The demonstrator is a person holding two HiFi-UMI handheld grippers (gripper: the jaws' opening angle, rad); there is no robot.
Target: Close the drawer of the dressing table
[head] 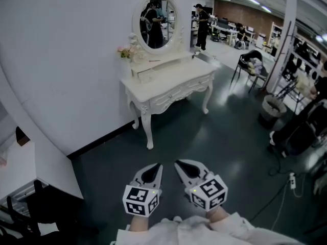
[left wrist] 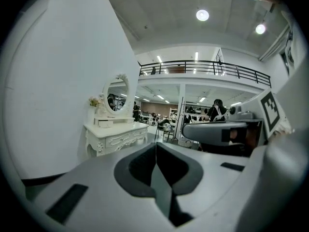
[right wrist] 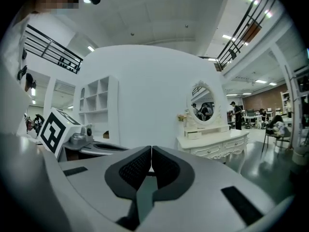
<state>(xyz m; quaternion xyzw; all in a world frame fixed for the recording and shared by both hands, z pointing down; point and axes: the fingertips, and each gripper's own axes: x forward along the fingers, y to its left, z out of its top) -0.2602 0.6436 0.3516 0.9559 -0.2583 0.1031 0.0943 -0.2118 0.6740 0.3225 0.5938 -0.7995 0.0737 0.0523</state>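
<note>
The white dressing table (head: 176, 88) stands against the wall, well ahead of me, with an oval mirror (head: 156, 20) on top. A small drawer (head: 144, 75) in its upper tier sticks out a little; I also see this drawer (right wrist: 194, 135) in the right gripper view and this drawer (left wrist: 105, 123) in the left gripper view. My left gripper (head: 157, 167) and right gripper (head: 179, 164) hang side by side low in the head view, far from the table. Both are shut with nothing between the jaws. The left gripper (left wrist: 155, 144) and right gripper (right wrist: 151, 150) each point toward the table.
Dark floor (head: 204, 142) lies between me and the table. Pink flowers (head: 124, 51) sit on the table's left end. A black chair (head: 251, 65) and a round bin (head: 272, 109) stand at the right, a cable with a power strip (head: 292, 180) near them. A person (head: 203, 19) stands far back.
</note>
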